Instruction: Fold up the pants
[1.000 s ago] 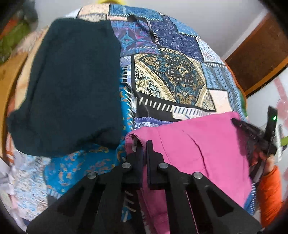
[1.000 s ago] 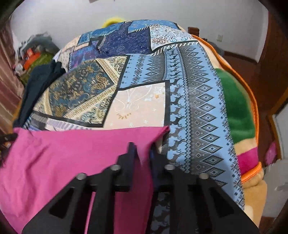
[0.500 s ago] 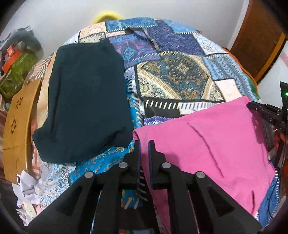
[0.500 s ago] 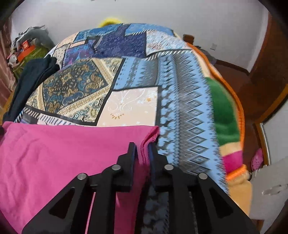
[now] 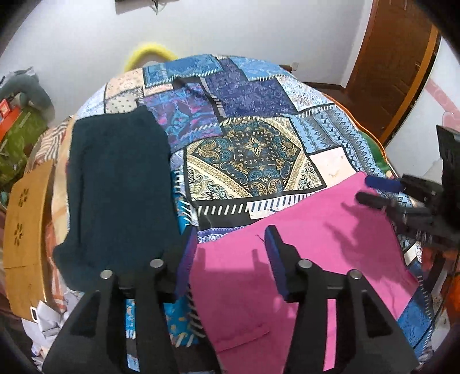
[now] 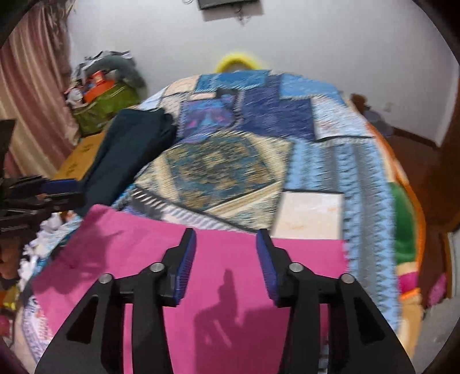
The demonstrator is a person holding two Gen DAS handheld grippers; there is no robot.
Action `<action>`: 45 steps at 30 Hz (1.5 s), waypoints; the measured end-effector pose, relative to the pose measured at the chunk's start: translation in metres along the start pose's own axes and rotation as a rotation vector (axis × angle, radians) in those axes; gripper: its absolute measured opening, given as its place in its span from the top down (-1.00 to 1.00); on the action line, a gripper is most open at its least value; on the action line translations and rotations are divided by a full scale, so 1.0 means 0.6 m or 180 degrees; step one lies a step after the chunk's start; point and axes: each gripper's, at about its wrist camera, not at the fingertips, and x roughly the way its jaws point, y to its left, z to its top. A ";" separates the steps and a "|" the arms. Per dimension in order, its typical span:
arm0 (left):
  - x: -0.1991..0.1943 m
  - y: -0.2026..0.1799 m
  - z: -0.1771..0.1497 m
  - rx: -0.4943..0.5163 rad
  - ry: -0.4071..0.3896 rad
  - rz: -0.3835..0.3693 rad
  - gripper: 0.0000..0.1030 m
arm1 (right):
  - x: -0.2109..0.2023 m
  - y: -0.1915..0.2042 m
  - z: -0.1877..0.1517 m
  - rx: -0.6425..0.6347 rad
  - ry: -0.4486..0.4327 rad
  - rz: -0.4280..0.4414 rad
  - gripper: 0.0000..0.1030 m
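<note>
Both grippers have let go of the pink pants (image 5: 302, 259) since a second ago, when each was pinched shut on a corner of the cloth, and both now sit higher above it. On the left gripper (image 5: 230, 241) the jaws are opening, with nothing pressed between its blue pads, only the left end of the folded fabric lying below the gap. On the right gripper (image 6: 225, 244) the jaws are opening too, with the pants' far edge showing flat beneath and no cloth caught. The pants lie spread as a flat pink rectangle along the near edge of the bed (image 5: 371, 138), on a patchwork bedspread (image 5: 253, 149) of blue, purple, cream and gold paisley panels. A dark teal folded garment (image 5: 115, 195) lies along the bed's left side, just beside the pants' left corner. Past the left edge stands a pale wooden board with flower cut-outs (image 5: 23, 230), and farther back a green box piled with clutter (image 6: 100, 106) sits by a pink curtain (image 6: 31, 95). A yellow curved object (image 5: 149, 53) peeks over the bed's far edge against a white wall (image 5: 258, 26). A brown wooden door (image 5: 394, 63) stands at the right. Green, orange and pink blanket layers (image 6: 405, 224) show along the bed's right edge. The right wrist view is blurred.
</note>
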 end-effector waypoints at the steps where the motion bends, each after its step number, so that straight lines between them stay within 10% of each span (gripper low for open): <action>1: 0.009 -0.001 0.001 -0.0001 0.0047 -0.0008 -0.09 | 0.013 0.010 0.000 0.0006 0.0063 0.0070 0.05; 13: 0.105 -0.002 -0.034 0.0097 0.0653 -0.0028 -0.25 | 0.137 0.067 -0.049 -0.0014 0.0995 0.0515 0.02; 25: 0.066 -0.043 -0.086 0.0540 0.0626 0.0095 -0.37 | 0.074 0.057 -0.106 -0.0150 0.1008 0.0454 -0.20; 45: -0.042 -0.042 -0.166 0.0357 0.0369 0.0145 -0.47 | -0.042 -0.010 -0.204 0.0310 0.0738 0.0166 -0.20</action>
